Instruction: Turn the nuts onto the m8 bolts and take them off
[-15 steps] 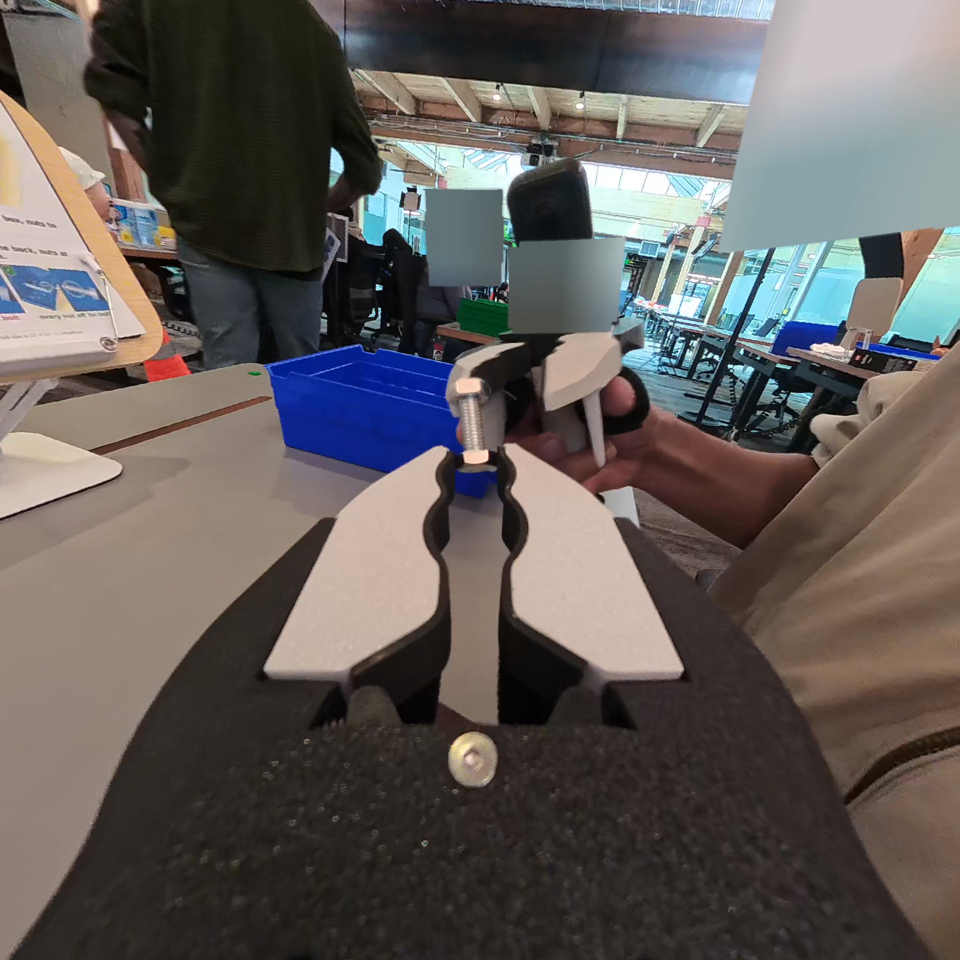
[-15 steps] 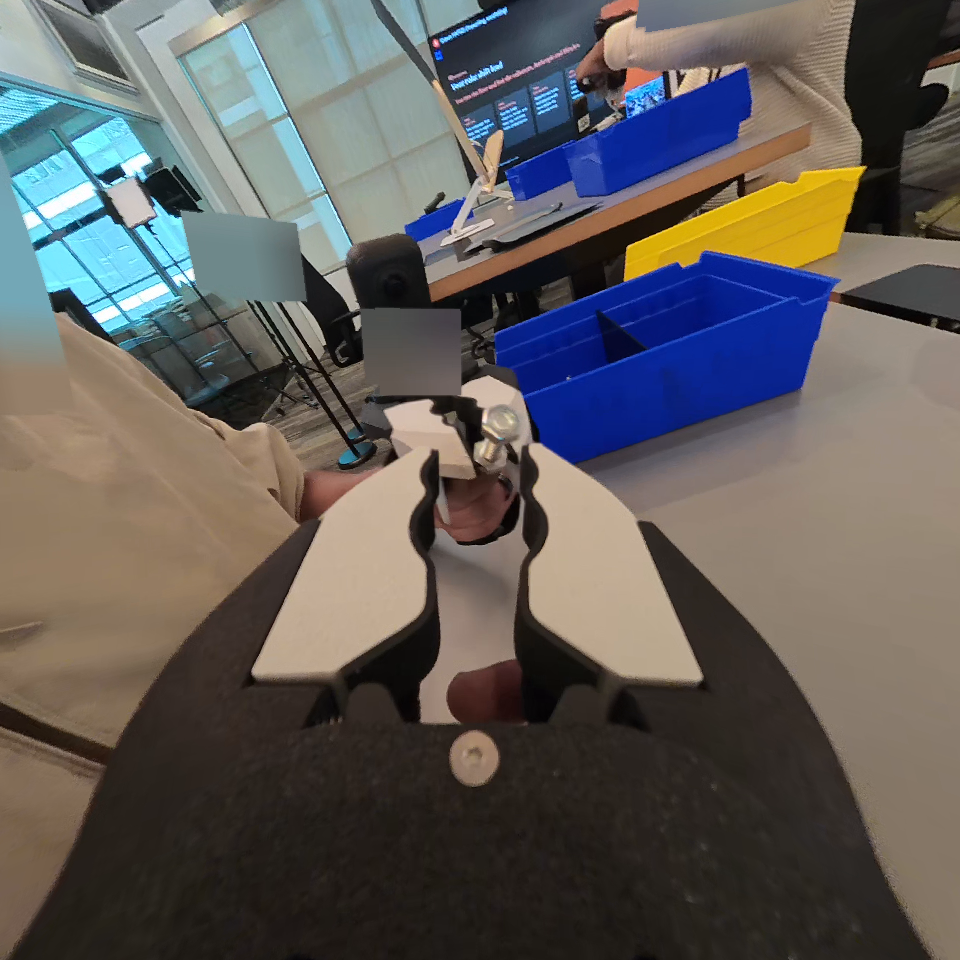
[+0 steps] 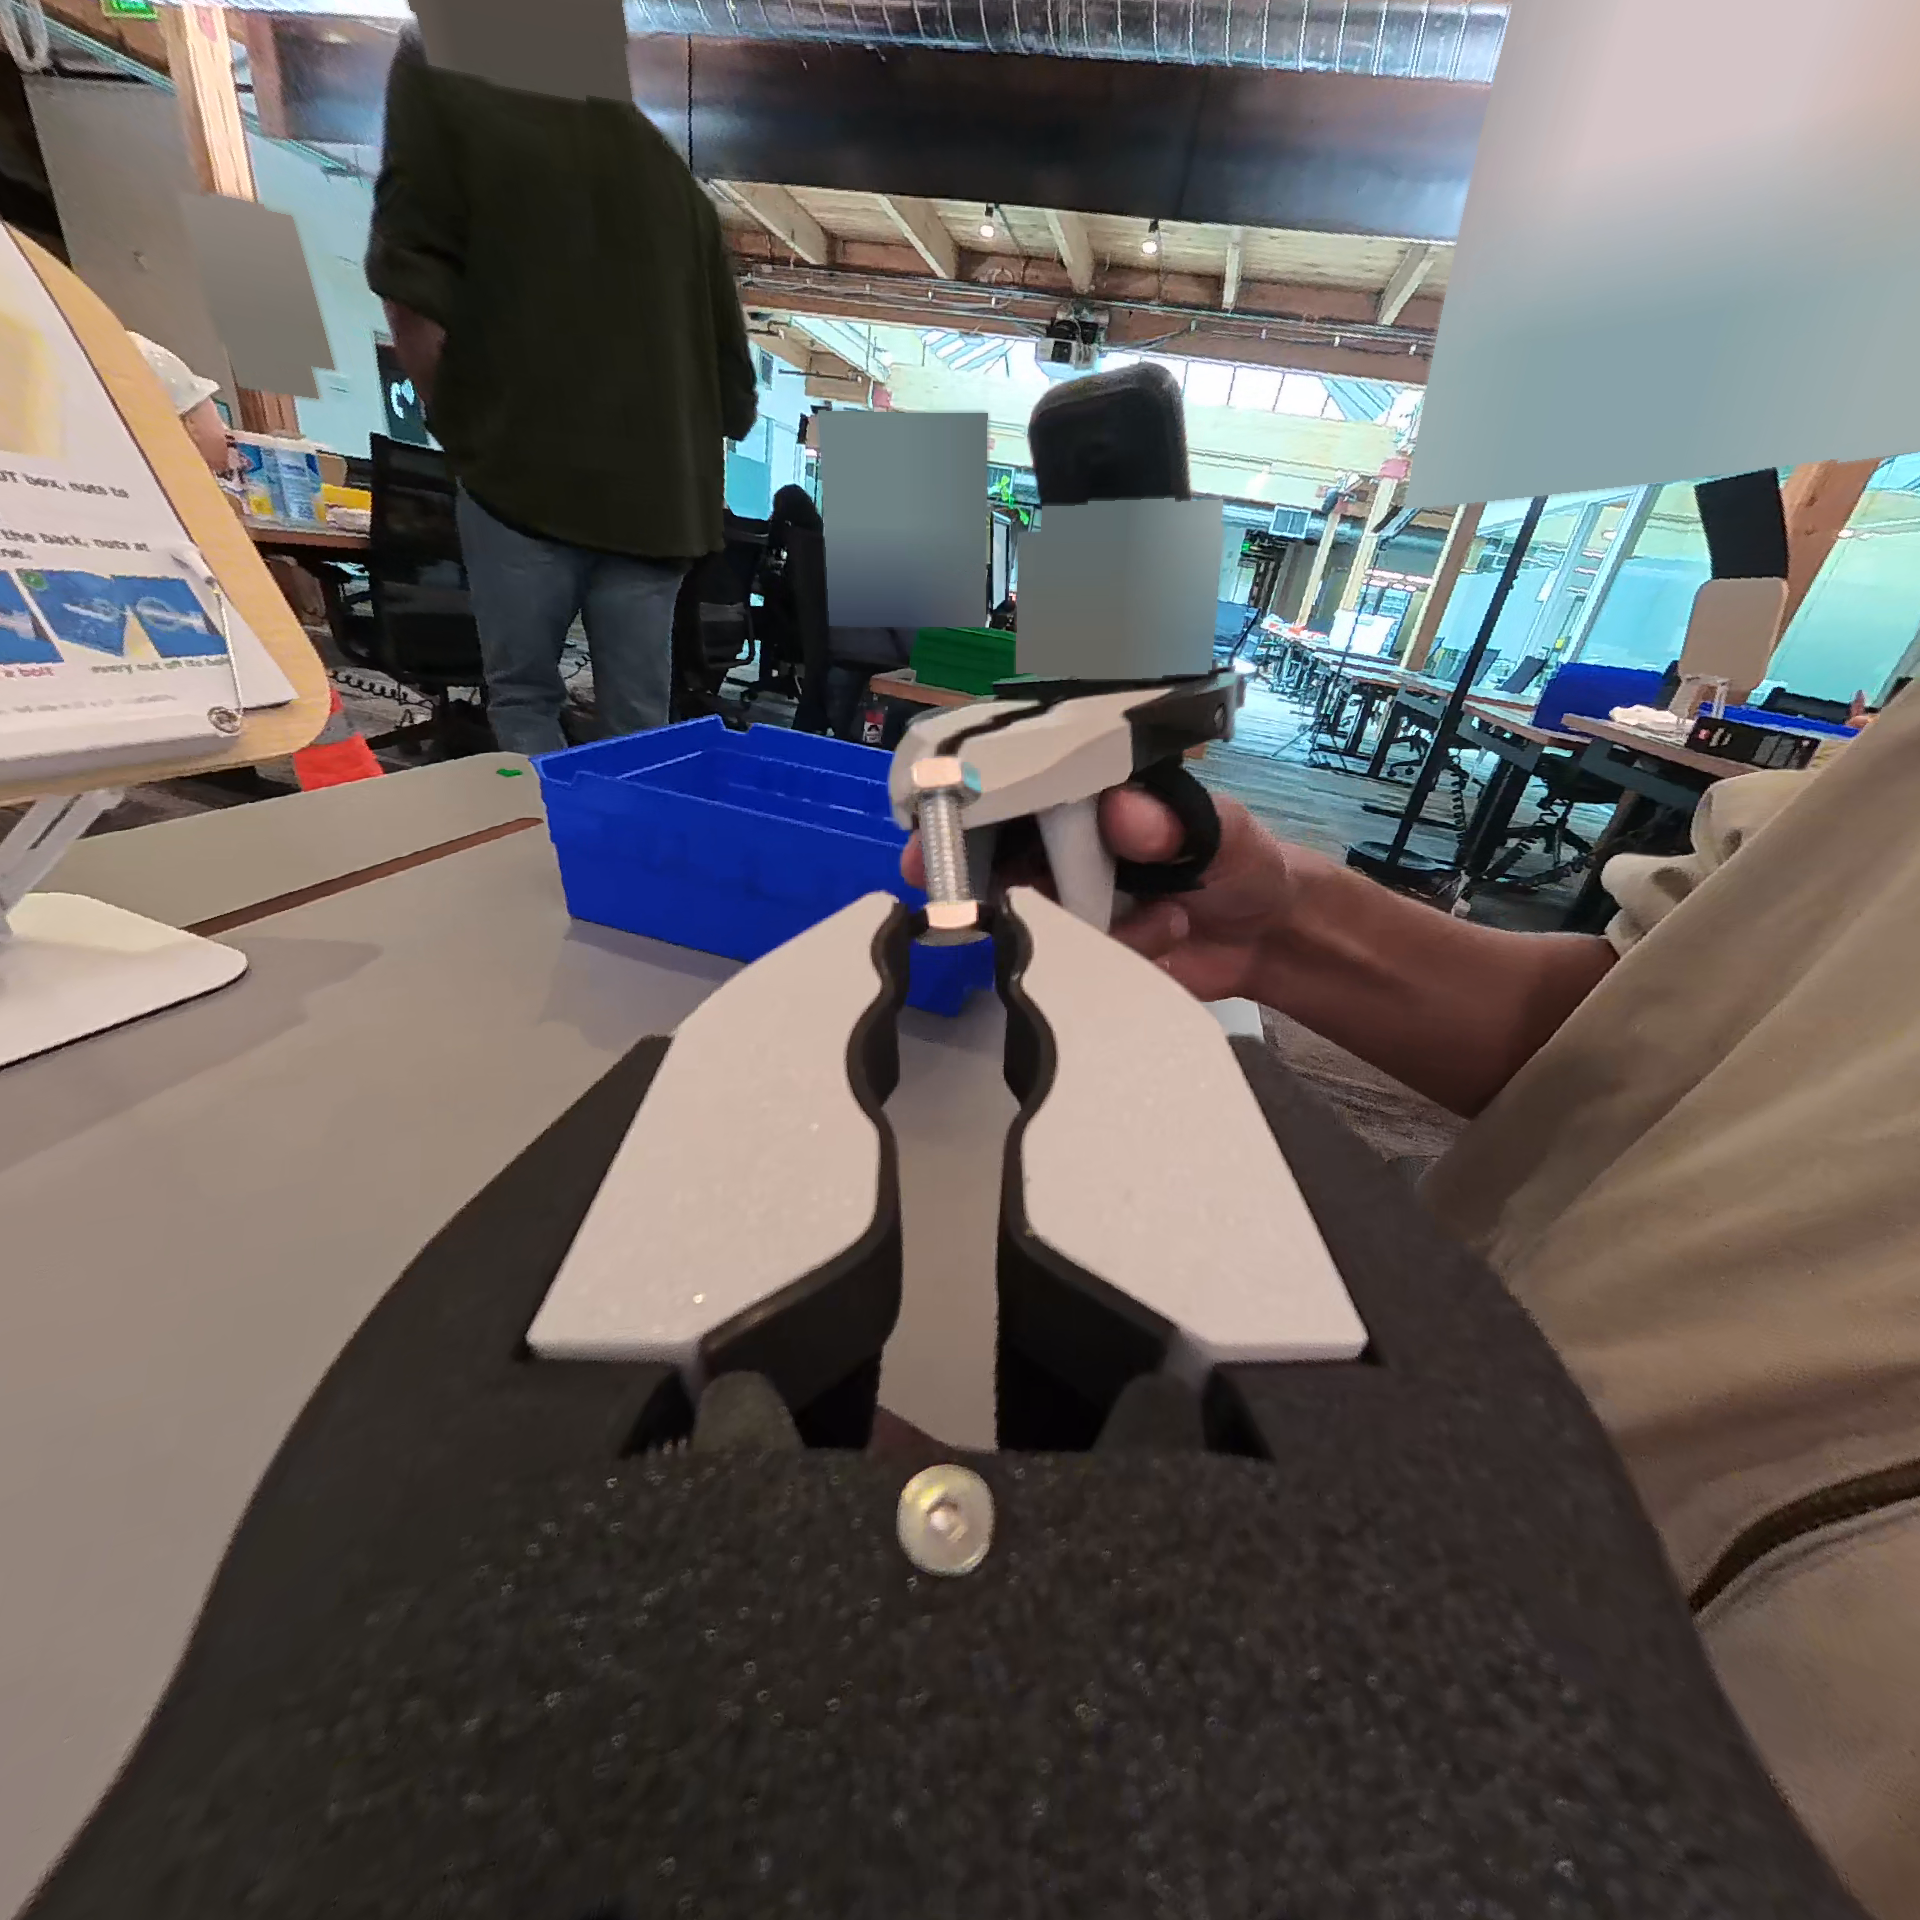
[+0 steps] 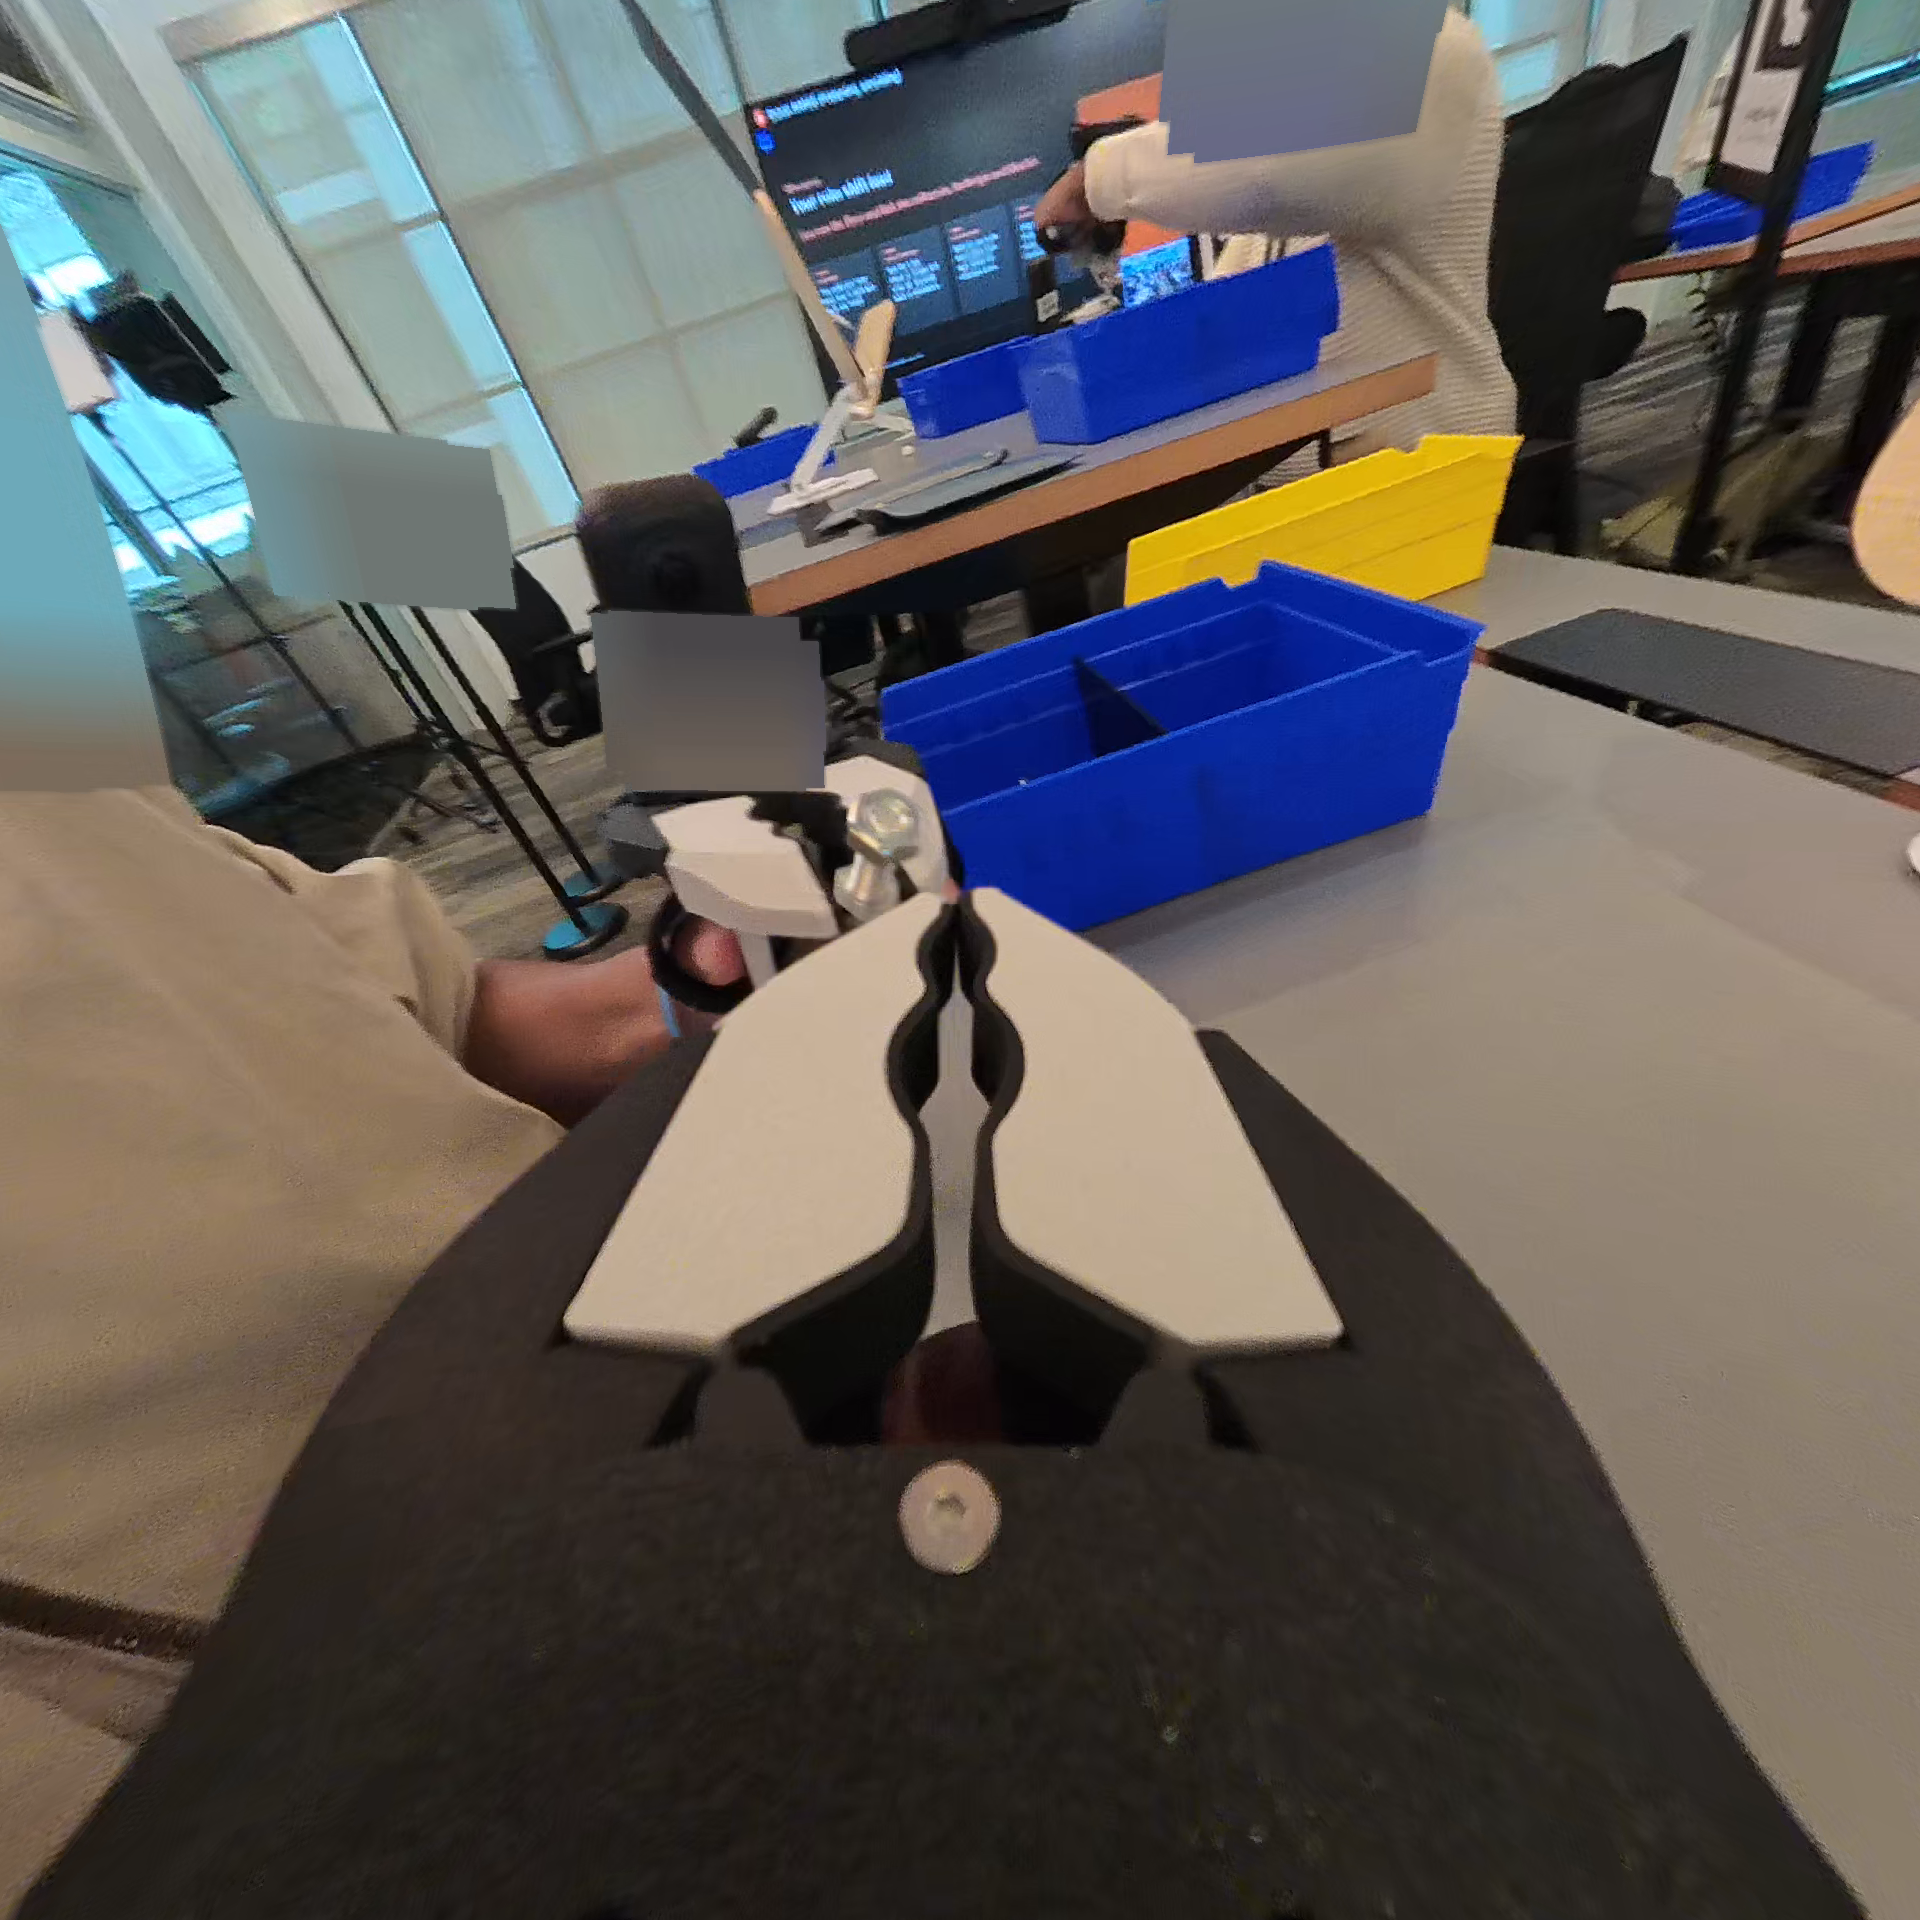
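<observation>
We hold the bolt (image 3: 943, 831) upright in front of the blue bin (image 3: 717, 831), its head pinched in our right gripper (image 3: 940, 774). Our left gripper (image 3: 948, 920) pinches the nut (image 3: 949, 916) at the bolt's lower end, just above the grey table (image 3: 312, 1091).

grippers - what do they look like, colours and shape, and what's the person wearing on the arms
Both match. The left gripper and right gripper each have two flat light-grey fingers with black wavy inner edges, set in a rough black body with a silver screw at its centre. Seen from outside, each has a black camera on top and a black finger loop underneath. The person wears beige sleeves with a dark seam line.
</observation>
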Available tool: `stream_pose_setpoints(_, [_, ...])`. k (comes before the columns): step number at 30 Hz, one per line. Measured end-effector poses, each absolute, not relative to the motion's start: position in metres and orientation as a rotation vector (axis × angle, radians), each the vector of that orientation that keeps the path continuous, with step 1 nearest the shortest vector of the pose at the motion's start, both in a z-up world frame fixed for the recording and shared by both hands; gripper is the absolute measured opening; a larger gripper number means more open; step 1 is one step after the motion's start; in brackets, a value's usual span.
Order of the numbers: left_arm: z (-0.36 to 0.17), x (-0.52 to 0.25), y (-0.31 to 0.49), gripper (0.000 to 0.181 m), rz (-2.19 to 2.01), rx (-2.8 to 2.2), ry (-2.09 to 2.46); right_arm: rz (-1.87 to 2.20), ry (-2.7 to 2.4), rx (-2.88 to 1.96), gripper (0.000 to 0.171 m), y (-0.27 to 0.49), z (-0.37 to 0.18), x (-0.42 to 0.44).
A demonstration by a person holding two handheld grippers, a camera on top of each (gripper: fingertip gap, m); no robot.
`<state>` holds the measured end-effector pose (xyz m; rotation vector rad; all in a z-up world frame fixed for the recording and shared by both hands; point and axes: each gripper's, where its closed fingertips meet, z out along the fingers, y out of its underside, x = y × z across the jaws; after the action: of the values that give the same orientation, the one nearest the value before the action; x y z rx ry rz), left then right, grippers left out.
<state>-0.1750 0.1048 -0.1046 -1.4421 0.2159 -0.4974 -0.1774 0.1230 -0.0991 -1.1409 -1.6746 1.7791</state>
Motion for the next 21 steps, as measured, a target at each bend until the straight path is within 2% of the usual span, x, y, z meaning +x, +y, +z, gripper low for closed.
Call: stream_pose_setpoints(21, [-0.113, -0.179, 0.108, 0.015, -0.489, -1.473, 0.204, 1.813, -1.724, -1.079, 0.000, 0.097, -0.087, -0.172])
